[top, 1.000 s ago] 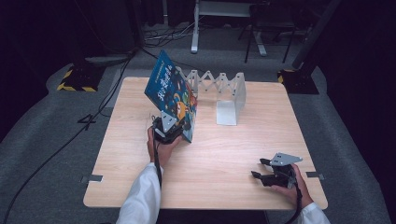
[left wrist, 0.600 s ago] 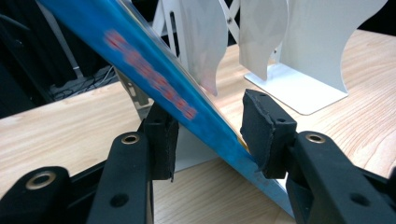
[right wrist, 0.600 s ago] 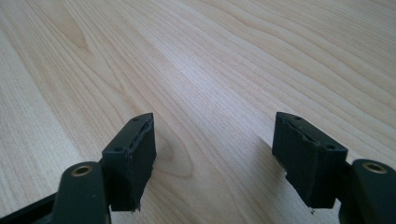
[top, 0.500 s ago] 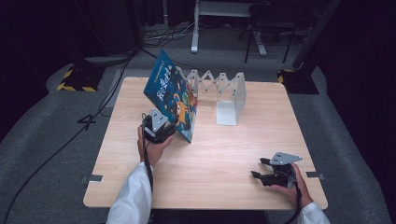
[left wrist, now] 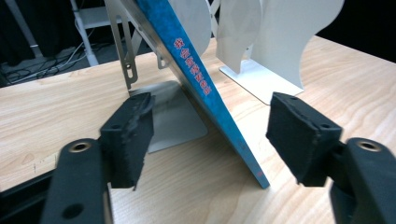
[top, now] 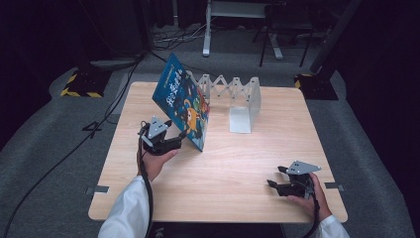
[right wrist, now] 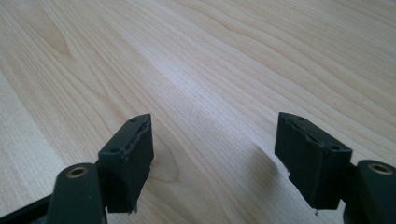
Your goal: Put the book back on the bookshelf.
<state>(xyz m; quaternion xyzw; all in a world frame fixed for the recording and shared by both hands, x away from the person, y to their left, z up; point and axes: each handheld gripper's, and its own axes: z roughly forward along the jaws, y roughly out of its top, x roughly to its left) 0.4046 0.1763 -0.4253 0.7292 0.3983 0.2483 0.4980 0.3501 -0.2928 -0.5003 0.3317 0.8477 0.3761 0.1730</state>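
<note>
Picture book [top: 184,106] — blue cover, stands tilted near the table's [top: 233,168] far-left corner, leaning on the first plate of the white accordion book rack [top: 237,96] so it stays up unaided.

Left gripper [top: 174,141] — jaws have just been opening; spread either side of the book's lower corner, pads clear of it.

Right gripper [top: 277,184] — spread, empty, parked at the near-right corner; bare wood between.

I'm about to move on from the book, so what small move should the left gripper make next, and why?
Probably draw the left gripper straight back from the picture book. Its jaws have just been opening and now stand clear on both sides of the book's blue spine. The book leans tilted against the white expanding book rack, lower corner on the wooden table, so a sideways move could knock it.
</note>
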